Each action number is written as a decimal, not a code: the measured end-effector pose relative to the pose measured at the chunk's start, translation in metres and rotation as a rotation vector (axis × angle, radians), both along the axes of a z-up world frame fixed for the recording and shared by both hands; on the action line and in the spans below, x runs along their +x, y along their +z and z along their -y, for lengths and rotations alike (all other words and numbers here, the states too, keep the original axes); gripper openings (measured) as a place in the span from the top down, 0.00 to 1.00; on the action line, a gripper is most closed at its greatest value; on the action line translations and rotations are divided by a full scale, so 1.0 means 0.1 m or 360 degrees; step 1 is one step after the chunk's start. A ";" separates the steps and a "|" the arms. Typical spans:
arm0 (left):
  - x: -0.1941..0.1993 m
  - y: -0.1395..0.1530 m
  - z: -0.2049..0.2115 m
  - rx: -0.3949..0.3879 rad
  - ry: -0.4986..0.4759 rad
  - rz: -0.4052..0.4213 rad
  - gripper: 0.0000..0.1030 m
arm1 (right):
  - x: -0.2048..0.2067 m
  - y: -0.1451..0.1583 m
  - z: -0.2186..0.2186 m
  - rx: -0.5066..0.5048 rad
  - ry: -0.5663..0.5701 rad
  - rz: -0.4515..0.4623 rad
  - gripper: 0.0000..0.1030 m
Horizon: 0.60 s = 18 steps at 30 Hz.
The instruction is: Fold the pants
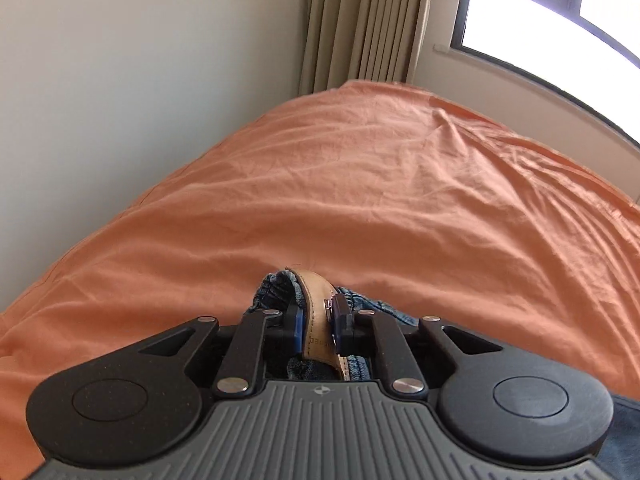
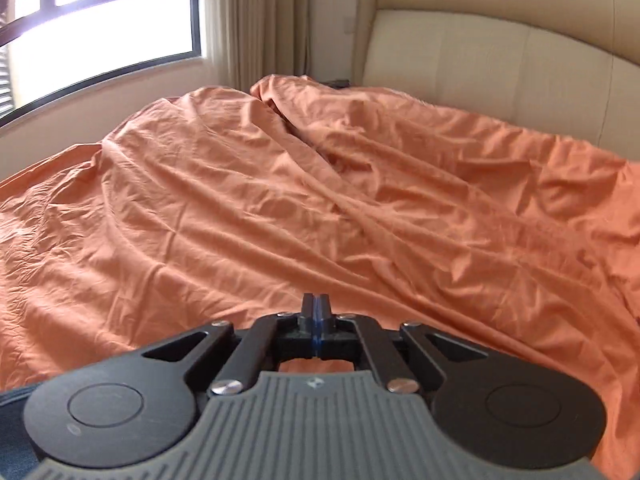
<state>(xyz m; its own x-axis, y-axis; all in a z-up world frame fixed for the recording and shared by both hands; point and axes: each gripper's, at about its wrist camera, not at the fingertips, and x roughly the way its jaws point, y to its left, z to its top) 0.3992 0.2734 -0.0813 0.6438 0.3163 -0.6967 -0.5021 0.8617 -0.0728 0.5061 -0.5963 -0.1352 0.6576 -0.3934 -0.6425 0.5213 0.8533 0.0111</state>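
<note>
Left wrist: left hand-held gripper (image 1: 318,326) clamps pants (image 1: 276,292) waistband | right hand-held gripper (image 2: 316,320) closed, empty | bedsheet (image 2: 280,200) open ahead

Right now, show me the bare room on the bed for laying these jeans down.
The orange sheet lies bare from the jeans to the curtain and window. Toward the headboard it is rumpled. Crowded only at the left fingers.

Ahead of the left claw (image 1: 318,326) the bed (image 1: 360,184) lies bare to wall (image 1: 140,80) and curtain (image 1: 360,20) — ahead of the right claw (image 2: 316,322), rumpled folds, then seemingly the headboard (image 2: 500,52).
</note>
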 end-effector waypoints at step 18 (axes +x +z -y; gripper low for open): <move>-0.99 0.33 -0.34 -0.0294 -0.0294 -0.0175 0.24 | -1.22 -0.28 -0.28 0.0606 0.0151 -0.0075 0.60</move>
